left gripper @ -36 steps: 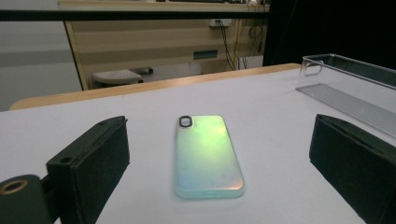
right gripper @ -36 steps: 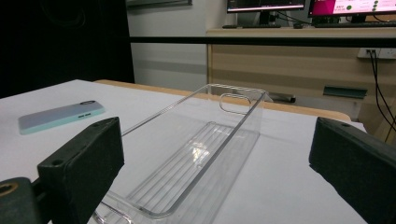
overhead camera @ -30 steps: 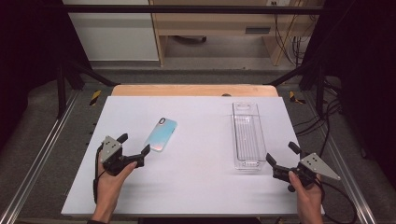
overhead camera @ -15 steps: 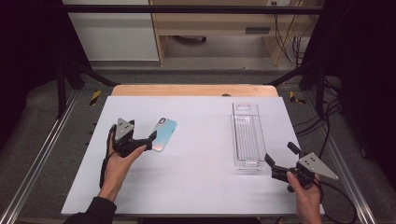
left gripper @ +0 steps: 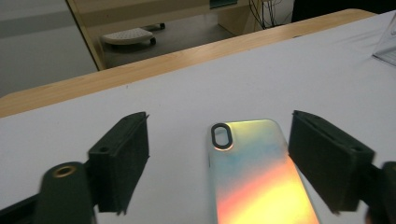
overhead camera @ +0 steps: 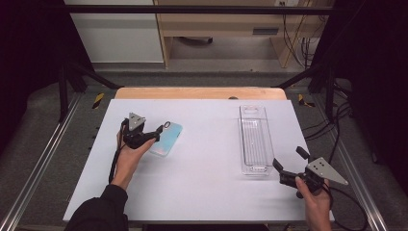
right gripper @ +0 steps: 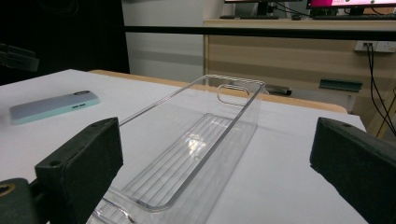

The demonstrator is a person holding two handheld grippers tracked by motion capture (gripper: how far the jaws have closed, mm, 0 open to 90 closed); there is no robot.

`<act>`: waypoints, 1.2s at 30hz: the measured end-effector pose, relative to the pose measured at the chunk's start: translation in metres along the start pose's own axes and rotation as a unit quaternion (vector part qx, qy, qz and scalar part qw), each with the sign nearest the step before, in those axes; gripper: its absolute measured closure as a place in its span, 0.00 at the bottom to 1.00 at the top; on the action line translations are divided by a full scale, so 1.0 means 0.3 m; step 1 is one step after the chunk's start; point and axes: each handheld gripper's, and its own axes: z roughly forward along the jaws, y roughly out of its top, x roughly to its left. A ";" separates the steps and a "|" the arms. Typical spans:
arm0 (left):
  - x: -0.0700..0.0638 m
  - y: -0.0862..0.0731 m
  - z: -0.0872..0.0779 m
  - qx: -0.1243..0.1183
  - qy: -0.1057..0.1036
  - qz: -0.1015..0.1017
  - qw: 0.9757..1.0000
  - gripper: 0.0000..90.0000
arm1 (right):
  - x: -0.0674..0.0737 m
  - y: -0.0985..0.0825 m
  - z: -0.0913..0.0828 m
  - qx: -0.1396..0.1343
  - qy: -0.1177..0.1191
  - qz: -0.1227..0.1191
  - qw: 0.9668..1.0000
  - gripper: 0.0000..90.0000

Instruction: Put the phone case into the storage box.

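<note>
A phone (overhead camera: 167,138) with an iridescent pale-blue back lies face down on the white table (overhead camera: 202,192), left of centre. My left gripper (overhead camera: 156,134) has its jaws on either side of the phone's near end; they have just been closing. In the left gripper view the phone (left gripper: 261,182) lies between the jaws of the left gripper (left gripper: 218,140), with a gap on the left side, so no pad presses on it. A clear plastic tray (overhead camera: 254,139) lies lengthwise at the right. My right gripper (overhead camera: 290,158) stands open just beyond its near right corner, holding nothing.
The right gripper view looks along the clear tray (right gripper: 196,154) between the wide jaws of the right gripper (right gripper: 219,140), with the phone (right gripper: 51,106) far off at the left. A wooden edge (overhead camera: 199,93) borders the table's far side. Black frame rails run along both sides.
My left hand has moved forward and to the right up to the phone, and its jaws have narrowed around it. The right hand and the tray have stayed still.
</note>
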 end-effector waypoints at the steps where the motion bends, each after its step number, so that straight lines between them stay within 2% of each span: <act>1: 0.004 -0.002 0.003 0.002 0.004 -0.003 1.000 0.29 | 0.000 0.000 0.000 0.000 0.000 0.000 1.000 0.03; 2: 0.009 -0.004 0.007 0.005 0.005 -0.004 1.000 0.36 | 0.001 0.000 -0.001 0.001 0.000 0.000 1.000 0.03; 3: 0.014 -0.007 0.010 0.008 0.005 -0.007 1.000 0.36 | 0.001 0.000 -0.001 0.001 0.000 0.000 1.000 0.03; 6: 0.024 -0.019 0.019 0.023 0.009 -0.008 1.000 0.49 | 0.001 0.000 -0.001 0.001 0.000 0.000 1.000 0.03; 9: 0.030 -0.026 0.023 0.037 0.014 -0.002 0.999 0.62 | 0.001 0.000 -0.002 0.001 0.000 0.002 1.000 0.03; 10: 0.032 -0.029 0.025 0.040 0.015 -0.002 0.999 0.72 | 0.001 0.000 -0.003 0.001 -0.001 0.003 1.000 0.03; 11: 0.034 -0.031 0.026 0.043 0.016 -0.003 0.999 0.72 | 0.001 0.000 -0.003 0.001 -0.001 0.003 1.000 0.03; 16: 0.042 -0.042 0.043 0.059 0.014 -0.003 0.998 0.94 | -0.003 0.002 -0.007 0.000 -0.003 0.003 1.000 0.04; 20: 0.042 -0.050 0.073 0.077 0.014 -0.005 0.997 0.99 | -0.003 0.001 -0.006 0.001 -0.001 0.001 1.000 0.04; 22: 0.044 -0.050 0.096 0.098 0.013 -0.004 0.995 1.00 | -0.003 0.001 -0.005 0.001 0.000 0.001 1.000 0.04; 25: 0.046 -0.038 0.129 0.110 0.009 -0.007 0.994 1.00 | -0.003 0.001 -0.007 0.003 0.001 0.001 1.000 0.04; 28: 0.045 -0.027 0.162 0.129 0.014 0.001 0.992 1.00 | -0.005 0.000 -0.008 0.002 0.000 0.002 1.000 0.04; 32: 0.045 -0.023 0.192 0.141 0.017 0.005 0.990 1.00 | -0.006 0.000 -0.009 0.003 0.000 0.004 1.000 0.04; 36: 0.043 -0.025 0.215 0.149 0.010 0.011 0.989 1.00 | -0.007 -0.001 -0.010 0.005 0.001 0.004 1.000 0.04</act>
